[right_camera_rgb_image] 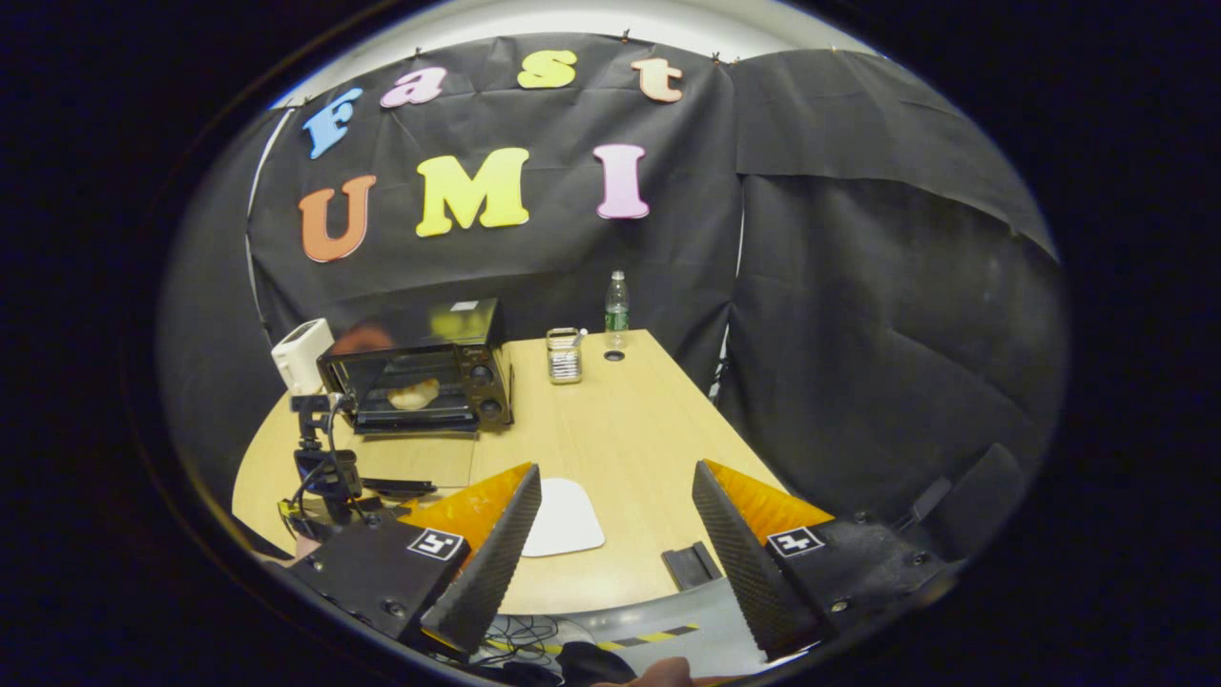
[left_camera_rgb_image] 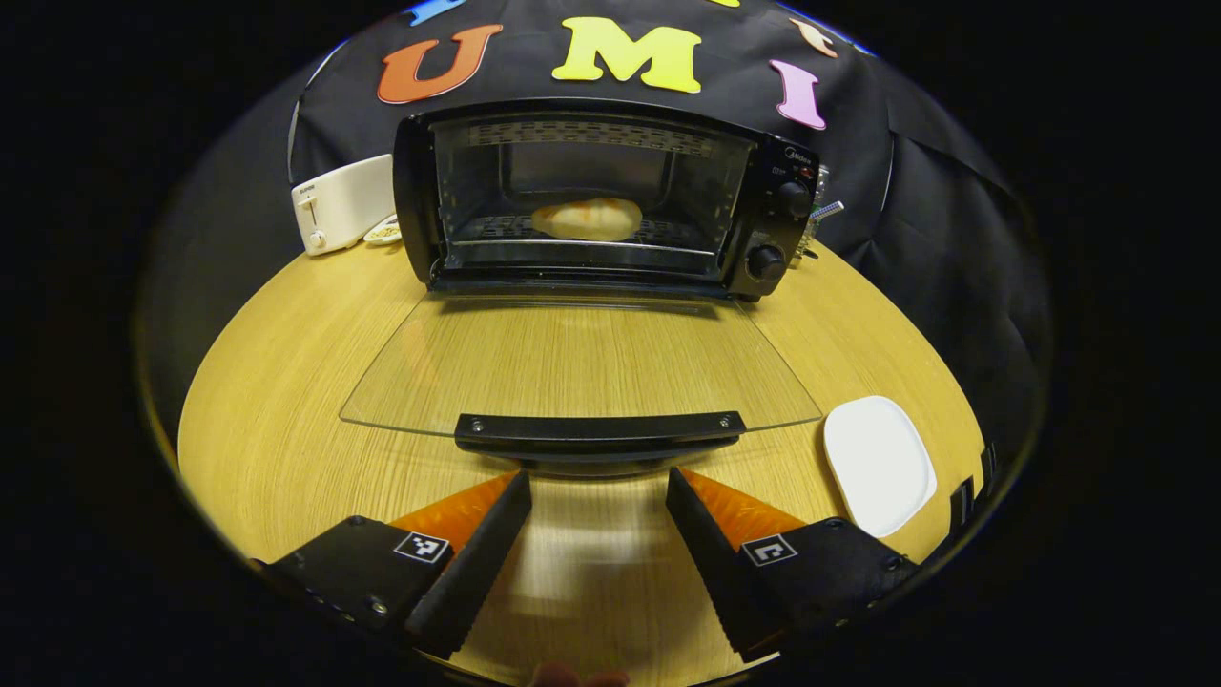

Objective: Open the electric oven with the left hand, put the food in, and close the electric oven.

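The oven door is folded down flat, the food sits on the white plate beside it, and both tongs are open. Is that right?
Not quite: the food sits on the rack inside the oven, as the left gripper view shows; the white plate is bare. The oven door is folded down, and the left tongs and right tongs are open.

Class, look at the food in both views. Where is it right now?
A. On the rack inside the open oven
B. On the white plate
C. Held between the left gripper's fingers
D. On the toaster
A: the food lies on the rack inside the oven, whose glass door is folded down flat.

Wood-grain table (left_camera_rgb_image: 286, 410) (glass oven door (left_camera_rgb_image: 572, 363))
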